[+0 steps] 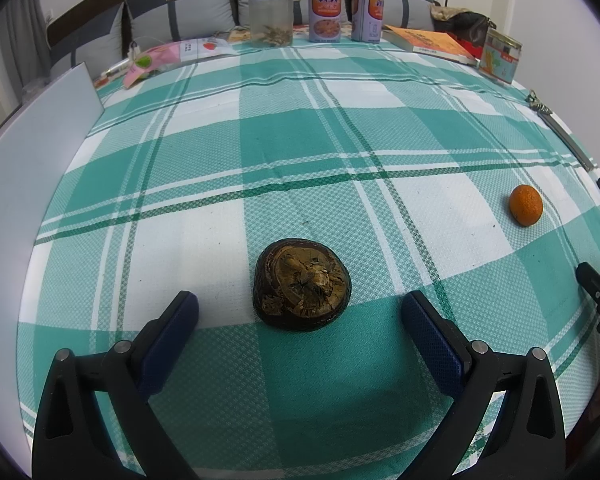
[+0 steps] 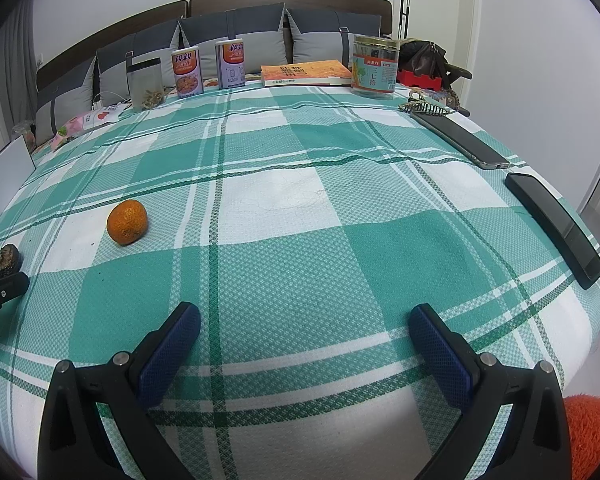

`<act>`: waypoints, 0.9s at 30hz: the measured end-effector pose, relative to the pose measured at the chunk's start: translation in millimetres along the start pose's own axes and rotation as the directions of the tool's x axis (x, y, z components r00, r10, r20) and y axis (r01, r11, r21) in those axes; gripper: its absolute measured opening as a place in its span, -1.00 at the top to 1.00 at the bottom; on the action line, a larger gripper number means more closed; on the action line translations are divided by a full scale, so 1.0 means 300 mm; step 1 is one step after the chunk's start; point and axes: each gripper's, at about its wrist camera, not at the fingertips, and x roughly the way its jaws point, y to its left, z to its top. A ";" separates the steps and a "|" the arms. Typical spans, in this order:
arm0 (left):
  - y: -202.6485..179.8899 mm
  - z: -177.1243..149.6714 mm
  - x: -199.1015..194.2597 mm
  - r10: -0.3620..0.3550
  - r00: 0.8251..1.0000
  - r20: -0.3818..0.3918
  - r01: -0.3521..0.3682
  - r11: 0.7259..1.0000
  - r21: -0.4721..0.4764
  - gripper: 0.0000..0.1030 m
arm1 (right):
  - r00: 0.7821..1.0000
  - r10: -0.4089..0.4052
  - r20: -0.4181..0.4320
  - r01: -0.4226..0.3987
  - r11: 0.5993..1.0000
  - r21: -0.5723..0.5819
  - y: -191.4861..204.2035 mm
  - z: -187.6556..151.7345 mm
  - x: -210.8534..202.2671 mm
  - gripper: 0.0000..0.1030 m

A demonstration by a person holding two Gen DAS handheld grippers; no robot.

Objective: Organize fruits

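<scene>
Wrinkled dark round fruit (image 1: 302, 286) between open left gripper's (image 1: 300, 316) textured pads.

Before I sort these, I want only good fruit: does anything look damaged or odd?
Yes. The dark fruit between the left gripper's open jaws looks brown, cracked and dried out. The orange looks sound.

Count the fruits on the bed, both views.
2. A dark brown fruit lies just ahead of the open left gripper; an orange sits ahead-left of the open right gripper. Neither is gripped. None seems hidden.
</scene>
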 end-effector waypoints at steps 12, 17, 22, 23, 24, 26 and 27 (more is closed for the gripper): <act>0.002 -0.001 -0.001 0.000 1.000 0.000 0.000 1.000 0.000 -0.98 | 1.000 0.000 0.000 0.000 1.000 0.000 0.000 -0.001 0.000 -1.00; 0.000 -0.001 0.000 -0.001 1.000 -0.001 0.001 1.000 -0.001 -0.98 | 1.000 -0.001 0.000 0.001 1.000 0.000 0.000 -0.001 0.000 -1.00; 0.017 0.001 -0.003 -0.056 0.998 -0.019 0.056 0.998 0.007 -0.98 | 1.000 0.000 -0.001 0.000 1.000 0.000 0.000 -0.002 0.000 -1.00; 0.023 -0.001 -0.007 -0.080 0.996 -0.023 0.081 0.996 0.025 -0.98 | 1.000 0.000 -0.001 0.000 1.000 0.000 0.000 -0.002 -0.001 -1.00; 0.033 -0.007 -0.016 -0.109 0.994 -0.030 0.110 0.993 0.042 -0.98 | 1.000 0.000 -0.003 0.000 1.000 0.000 0.000 -0.001 0.000 -1.00; 0.046 -0.020 -0.035 -0.138 0.989 -0.043 0.140 0.989 0.046 -0.97 | 1.000 0.000 -0.002 0.000 1.000 0.000 0.000 -0.001 0.000 -1.00; 0.048 -0.025 -0.044 -0.142 0.989 -0.047 0.144 0.989 0.046 -0.97 | 1.000 -0.001 -0.001 0.001 1.000 0.001 0.001 -0.001 0.000 -1.00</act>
